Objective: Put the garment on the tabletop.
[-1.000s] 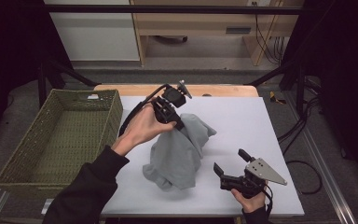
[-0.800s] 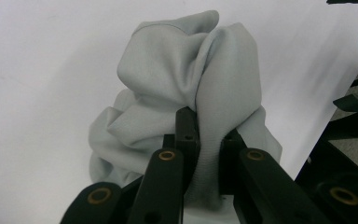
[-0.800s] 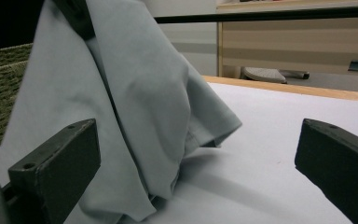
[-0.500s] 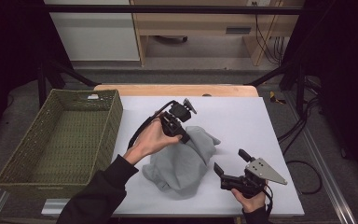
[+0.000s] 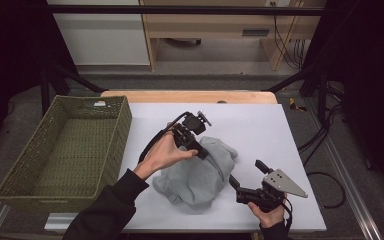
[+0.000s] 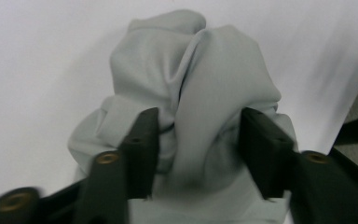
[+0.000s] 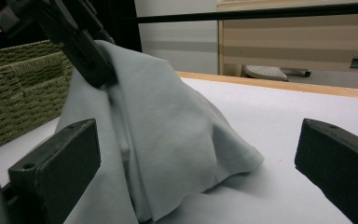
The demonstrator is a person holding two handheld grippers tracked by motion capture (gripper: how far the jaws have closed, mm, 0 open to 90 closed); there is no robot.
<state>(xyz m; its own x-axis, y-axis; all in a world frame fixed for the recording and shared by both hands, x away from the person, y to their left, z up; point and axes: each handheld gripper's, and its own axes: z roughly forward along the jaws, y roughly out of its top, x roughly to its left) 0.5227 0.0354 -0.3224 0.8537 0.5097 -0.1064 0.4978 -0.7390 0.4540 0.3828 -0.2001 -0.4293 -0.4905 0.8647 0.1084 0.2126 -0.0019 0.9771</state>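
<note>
A crumpled grey cloth (image 5: 200,175) lies heaped on the white table (image 5: 265,130). My left gripper (image 5: 204,152) points down into the top of the heap. Its jaws have just been opening, and in the left gripper view (image 6: 198,135) they stand apart with a raised fold of the cloth (image 6: 200,70) loose between them. My right gripper (image 5: 245,172) rests low near the table's front right, open wide and aimed at the cloth's right side. In the right gripper view (image 7: 200,158) the cloth (image 7: 168,130) sits just ahead of its jaws, with nothing between them and the left gripper (image 7: 84,42) above the heap.
A green woven basket (image 5: 125,130) stands at the table's left edge, close to the left forearm. A wooden strip (image 5: 190,96) runs along the far table edge. Black frame bars and cables lie beyond the right side.
The left hand has come down with the cloth, which has slumped from a hanging drape into a heap. The left jaws, shut on it before, now stand apart. The right gripper has stayed put.
</note>
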